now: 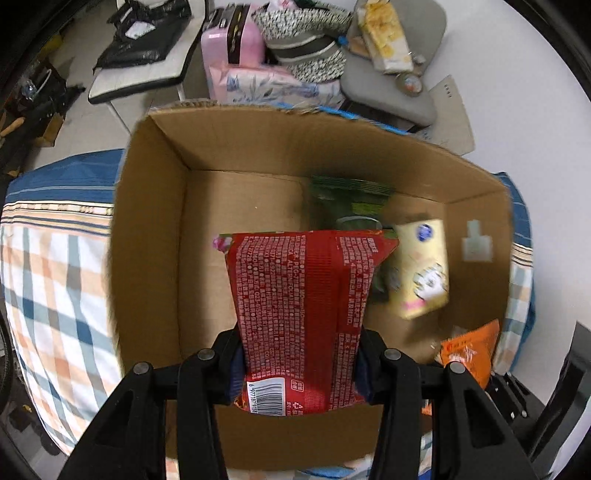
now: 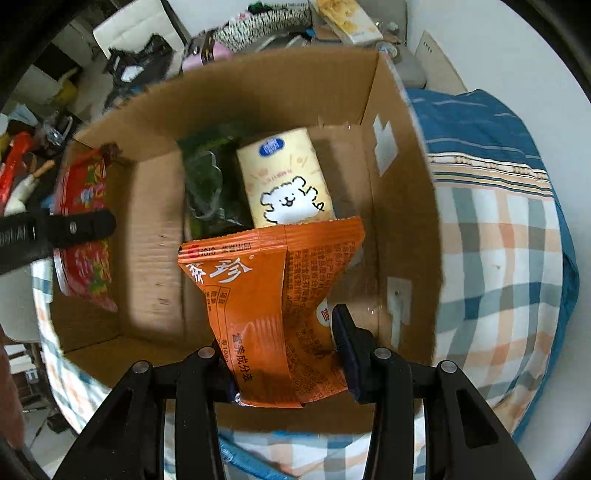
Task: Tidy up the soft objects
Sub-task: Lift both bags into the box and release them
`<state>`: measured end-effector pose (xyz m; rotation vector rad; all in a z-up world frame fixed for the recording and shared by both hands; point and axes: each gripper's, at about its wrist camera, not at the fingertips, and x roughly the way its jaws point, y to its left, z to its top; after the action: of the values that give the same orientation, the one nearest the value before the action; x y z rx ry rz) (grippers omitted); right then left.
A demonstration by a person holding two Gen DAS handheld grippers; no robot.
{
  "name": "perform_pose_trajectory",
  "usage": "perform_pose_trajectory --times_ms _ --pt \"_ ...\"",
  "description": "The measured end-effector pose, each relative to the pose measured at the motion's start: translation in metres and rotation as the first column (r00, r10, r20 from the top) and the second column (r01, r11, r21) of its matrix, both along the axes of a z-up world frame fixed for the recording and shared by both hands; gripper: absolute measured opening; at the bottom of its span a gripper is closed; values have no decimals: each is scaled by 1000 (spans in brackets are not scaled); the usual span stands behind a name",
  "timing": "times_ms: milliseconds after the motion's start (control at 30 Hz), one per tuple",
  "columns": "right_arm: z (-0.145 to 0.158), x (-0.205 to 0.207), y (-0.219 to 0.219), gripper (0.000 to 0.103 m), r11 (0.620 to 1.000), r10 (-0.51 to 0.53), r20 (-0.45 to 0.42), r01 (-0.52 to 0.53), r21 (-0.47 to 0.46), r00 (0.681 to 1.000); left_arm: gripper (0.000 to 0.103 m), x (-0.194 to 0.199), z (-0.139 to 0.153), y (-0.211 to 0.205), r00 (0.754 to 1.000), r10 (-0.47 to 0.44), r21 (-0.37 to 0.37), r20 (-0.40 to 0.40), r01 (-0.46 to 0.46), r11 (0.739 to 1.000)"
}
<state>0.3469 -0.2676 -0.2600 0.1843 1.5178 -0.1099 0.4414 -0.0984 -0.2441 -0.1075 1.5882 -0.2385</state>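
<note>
My left gripper [image 1: 299, 369] is shut on a red printed packet [image 1: 299, 302] and holds it over the open cardboard box [image 1: 147, 229]. My right gripper [image 2: 284, 365] is shut on an orange snack packet [image 2: 269, 295] over the same box [image 2: 402, 206]. A yellow tissue pack with a white dog drawing [image 2: 284, 181] and a dark green packet [image 2: 210, 184] lie on the box floor. The left view shows the yellow pack [image 1: 421, 269], the green packet [image 1: 347, 203] and the orange packet [image 1: 469, 350]. The right view shows the red packet [image 2: 85, 229] and the left gripper's finger [image 2: 74, 229].
The box sits on a plaid and blue-striped bedcover [image 1: 51, 266], also seen in the right view [image 2: 498, 236]. Beyond the box are a grey chair [image 1: 391, 88] piled with packets, a pink case [image 1: 232, 44], floral packs [image 1: 273, 85] and a black bag [image 1: 144, 33].
</note>
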Motion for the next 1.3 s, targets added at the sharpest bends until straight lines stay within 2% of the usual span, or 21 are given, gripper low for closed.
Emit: perform_pose_trajectory --times_ms 133,267,467,567,700,767,900,967,1100,1300 --pt "-27 10 -1 45 1000 -1 -48 1 -10 999 43 20 -23 -1 1000 -2 17 -27 3 1000" --pt "-41 14 0 45 1000 4 -70 -6 -21 998 44 37 -39 -2 999 -2 25 -53 4 1000" --pt "-53 20 3 47 999 16 -96 -21 -49 995 45 53 -51 -1 997 6 57 -73 -2 998" --pt "-55 21 3 47 999 9 -102 -14 -42 995 46 55 -51 0 997 12 49 -77 -8 999" --pt "-49 22 5 54 999 13 -94 -16 -33 996 53 51 -45 -4 998 -19 54 -58 22 998" --pt "-45 23 8 63 1000 14 -87 -15 -17 996 54 49 -39 -3 999 -23 50 -43 26 998" --pt "-34 21 16 82 1000 18 -64 -18 1 998 80 44 -24 -1 999 -35 46 -7 35 998" --pt "-25 18 23 101 1000 19 -42 -19 -5 999 89 37 -15 3 999 -37 44 7 37 998" --pt "0 13 32 102 999 23 21 -23 -35 999 91 16 6 12 996 -35 49 77 31 998" --pt "38 -2 23 103 998 26 120 -18 -66 992 94 -32 41 32 976 -6 66 219 -8 998"
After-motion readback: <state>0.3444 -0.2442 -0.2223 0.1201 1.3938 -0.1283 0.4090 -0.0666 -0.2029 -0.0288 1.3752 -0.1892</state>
